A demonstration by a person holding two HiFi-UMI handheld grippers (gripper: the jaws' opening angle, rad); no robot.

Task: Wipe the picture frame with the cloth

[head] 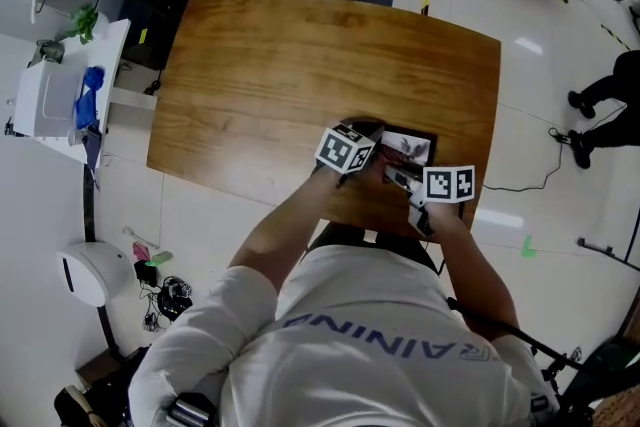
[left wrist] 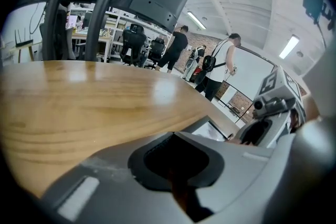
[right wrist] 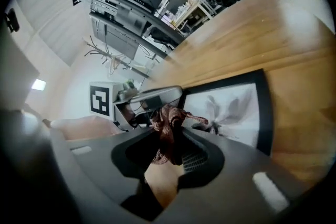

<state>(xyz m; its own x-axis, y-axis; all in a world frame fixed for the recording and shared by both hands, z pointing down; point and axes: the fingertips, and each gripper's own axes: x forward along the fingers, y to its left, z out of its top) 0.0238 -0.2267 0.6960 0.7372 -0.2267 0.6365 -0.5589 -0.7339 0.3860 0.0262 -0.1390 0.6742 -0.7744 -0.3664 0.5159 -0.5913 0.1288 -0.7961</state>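
Note:
The picture frame (head: 414, 149), black-edged with a pale print, lies flat near the wooden table's (head: 300, 65) near right edge. In the right gripper view the frame (right wrist: 236, 107) lies just beyond my right gripper (right wrist: 169, 136), which is shut on a bunched reddish-brown patterned cloth (right wrist: 167, 120). The cloth's tip hangs over the frame's left part. My left gripper (head: 372, 143) sits at the frame's left end, its grey finger (right wrist: 157, 94) over the frame's corner. In its own view the left gripper (left wrist: 176, 165) looks shut, with a frame corner (left wrist: 207, 128) showing past it.
The table's near edge runs right under both grippers. A white cabinet (head: 50, 95) with blue and green items stands left of the table. People stand far off (left wrist: 220, 65) on the room's floor; cables (head: 520, 183) trail at the right.

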